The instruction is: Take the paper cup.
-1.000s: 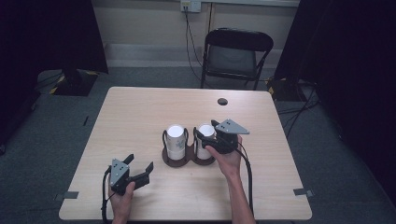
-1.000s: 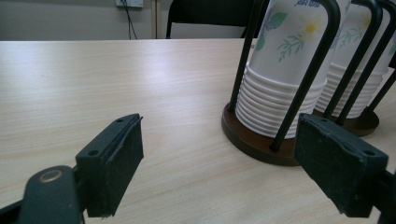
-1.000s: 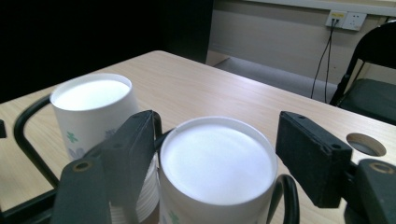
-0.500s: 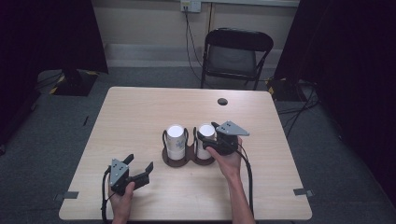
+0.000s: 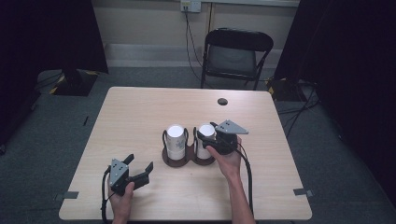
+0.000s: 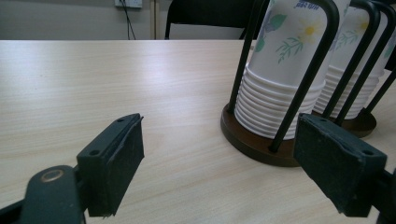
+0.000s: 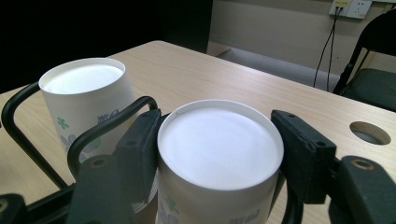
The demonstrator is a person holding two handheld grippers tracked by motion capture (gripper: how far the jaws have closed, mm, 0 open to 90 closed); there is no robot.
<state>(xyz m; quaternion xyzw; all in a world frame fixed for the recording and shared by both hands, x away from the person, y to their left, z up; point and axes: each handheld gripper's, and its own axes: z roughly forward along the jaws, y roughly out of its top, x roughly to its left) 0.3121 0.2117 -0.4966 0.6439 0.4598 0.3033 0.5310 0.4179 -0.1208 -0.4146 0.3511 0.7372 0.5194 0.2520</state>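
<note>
Fingers (image 7: 140, 144) of right gripper (image 7: 219, 149) have just been closing and grip the top cup (image 7: 219, 158).
Next, this cup should be lifted straight; left gripper (image 6: 233, 154) is held open.

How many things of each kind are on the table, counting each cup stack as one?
Cup stacks: 2, left stack and right stack
Cup holder: 1
Grippers: 2, left gripper open over the table, right gripper shut on the right stack
Total: 5
</note>
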